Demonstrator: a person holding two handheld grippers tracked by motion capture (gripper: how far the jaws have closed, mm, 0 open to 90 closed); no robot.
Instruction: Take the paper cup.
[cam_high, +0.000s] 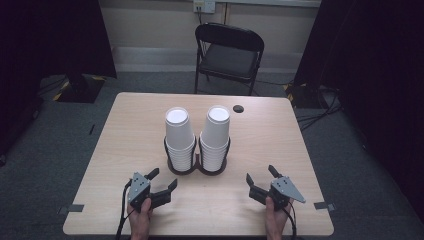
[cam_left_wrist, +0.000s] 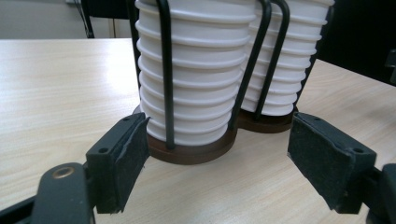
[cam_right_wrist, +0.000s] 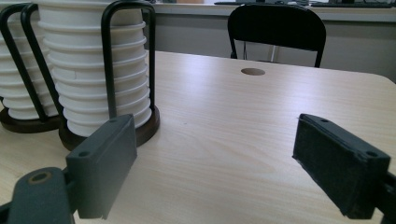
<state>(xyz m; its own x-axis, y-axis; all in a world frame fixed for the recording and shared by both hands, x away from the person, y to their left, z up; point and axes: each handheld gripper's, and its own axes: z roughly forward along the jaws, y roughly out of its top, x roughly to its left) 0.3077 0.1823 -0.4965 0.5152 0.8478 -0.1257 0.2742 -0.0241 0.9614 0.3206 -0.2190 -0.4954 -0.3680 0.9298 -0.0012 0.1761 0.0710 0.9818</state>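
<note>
Two stacks of white paper cups stand mouth-down in a black wire holder on round dark bases at the table's middle: the left stack (cam_high: 179, 135) and the right stack (cam_high: 215, 135). My left gripper (cam_high: 163, 179) rests near the front edge, open and empty, pointing at the left stack (cam_left_wrist: 196, 79), which stands just beyond its jaws. My right gripper (cam_high: 262, 175) sits at the front right, open with nothing between its jaws. The right stack (cam_right_wrist: 95, 70) stands ahead and to the left in the right gripper view.
The light wooden table (cam_high: 125, 150) has a round cable hole (cam_high: 238, 108) near its far edge. A black folding chair (cam_high: 229, 52) stands behind the table. Dark curtains hang at both sides, and cables lie on the grey floor.
</note>
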